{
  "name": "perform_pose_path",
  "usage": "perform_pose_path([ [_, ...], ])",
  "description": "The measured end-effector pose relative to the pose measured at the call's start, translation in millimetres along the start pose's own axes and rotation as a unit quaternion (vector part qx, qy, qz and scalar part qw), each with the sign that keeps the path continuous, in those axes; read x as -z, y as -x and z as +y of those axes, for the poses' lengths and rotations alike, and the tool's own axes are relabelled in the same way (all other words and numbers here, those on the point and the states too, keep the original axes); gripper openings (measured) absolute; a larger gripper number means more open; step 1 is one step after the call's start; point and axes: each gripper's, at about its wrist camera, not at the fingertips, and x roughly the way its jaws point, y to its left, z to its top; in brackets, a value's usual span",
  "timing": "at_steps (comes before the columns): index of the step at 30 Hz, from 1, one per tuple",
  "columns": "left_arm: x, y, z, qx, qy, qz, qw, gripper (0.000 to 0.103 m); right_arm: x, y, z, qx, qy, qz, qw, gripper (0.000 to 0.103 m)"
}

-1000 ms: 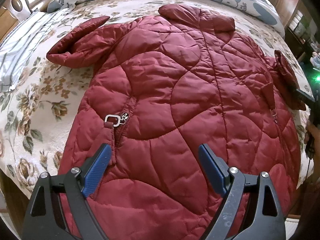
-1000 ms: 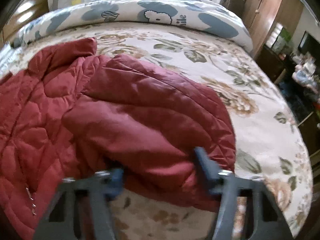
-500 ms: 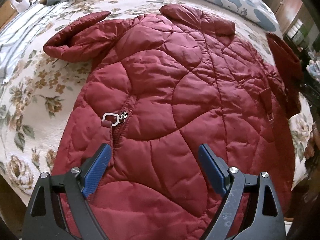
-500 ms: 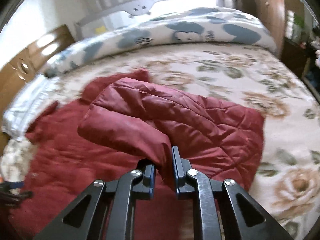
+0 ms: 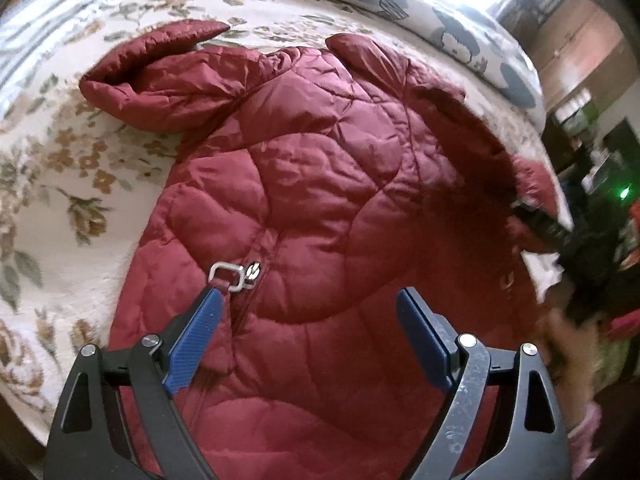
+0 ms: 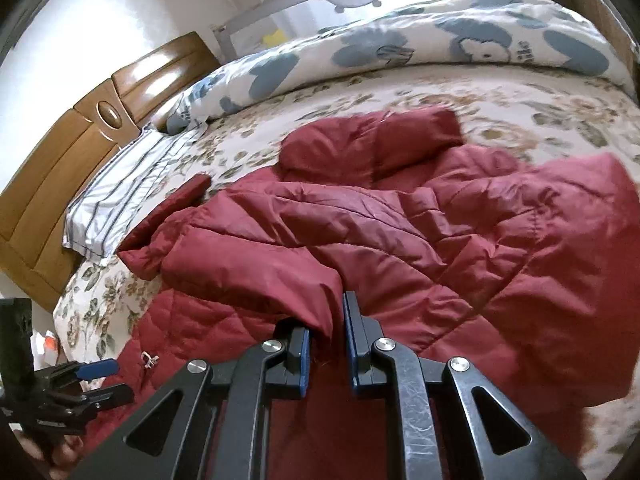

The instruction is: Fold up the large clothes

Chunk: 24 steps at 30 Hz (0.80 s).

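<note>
A dark red quilted jacket (image 5: 320,184) lies spread on the flowered bedspread (image 5: 60,184), one sleeve (image 5: 160,80) stretched to the upper left. My left gripper (image 5: 308,320) hovers open over the jacket's lower front, its left pad beside the metal zip pull (image 5: 232,276). My right gripper (image 6: 326,320) is shut on the cuff of the other sleeve (image 6: 280,264), which hangs lifted over the jacket's body (image 6: 480,248). In the left wrist view the right gripper (image 5: 536,216) shows blurred at the right edge. At the lower left of the right wrist view the left gripper (image 6: 96,376) appears.
A blue-and-white patterned duvet (image 6: 440,40) is bunched along the far side of the bed. A striped pillow (image 6: 120,196) lies by the wooden headboard (image 6: 60,152). Dark furniture (image 5: 592,100) stands off the bed's right side.
My right gripper has closed on the sleeve cuff and carried it leftwards over the jacket's body. The left gripper has shifted slightly towards the zip pull, still open.
</note>
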Motion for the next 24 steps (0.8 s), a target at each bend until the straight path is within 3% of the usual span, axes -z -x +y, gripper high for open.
perform_pose_path([
  [6, -34.9, -7.9, 9.2, 0.066, 0.027, 0.003, 0.9974, 0.090, 3.2, -31.6, 24.1, -0.032, 0.026, 0.017, 0.999, 0.014],
  [12, -84.2, -33.8, 18.9, 0.151, 0.068, 0.023, 0.9860, 0.090, 12.1, -46.8, 40.8, -0.056, 0.059, 0.025, 0.996, 0.016],
  [18, -114.4, -64.6, 3.2, 0.143, 0.048, 0.040, 0.9878, 0.089, 12.6, -51.0, 43.6, -0.060, 0.065, 0.027, 0.996, 0.019],
  [19, -116.8, -71.1, 1.7, 0.143, 0.046, 0.043, 0.9878, 0.085, 12.4, -51.0, 44.1, -0.061, 0.066, 0.027, 0.996, 0.020],
  [21, -121.0, -82.2, 0.8, 0.144, 0.047, 0.050, 0.9873, 0.060, 12.0, -50.7, 44.5, -0.060, 0.068, 0.028, 0.996, 0.020],
  [22, -122.0, -85.3, 1.9, 0.148, 0.047, 0.054, 0.9865, 0.036, 12.2, -50.6, 45.3, -0.060, 0.069, 0.028, 0.995, 0.021],
  [23, -122.9, -88.6, 1.0, 0.156, 0.045, 0.059, 0.9849, 0.025, 12.5, -50.1, 45.2, -0.060, 0.070, 0.030, 0.995, 0.022],
  [24, -122.8, -87.9, 2.3, 0.157, 0.041, 0.057, 0.9851, 0.024, 12.3, -51.3, 45.5, -0.061, 0.071, 0.032, 0.995, 0.025],
])
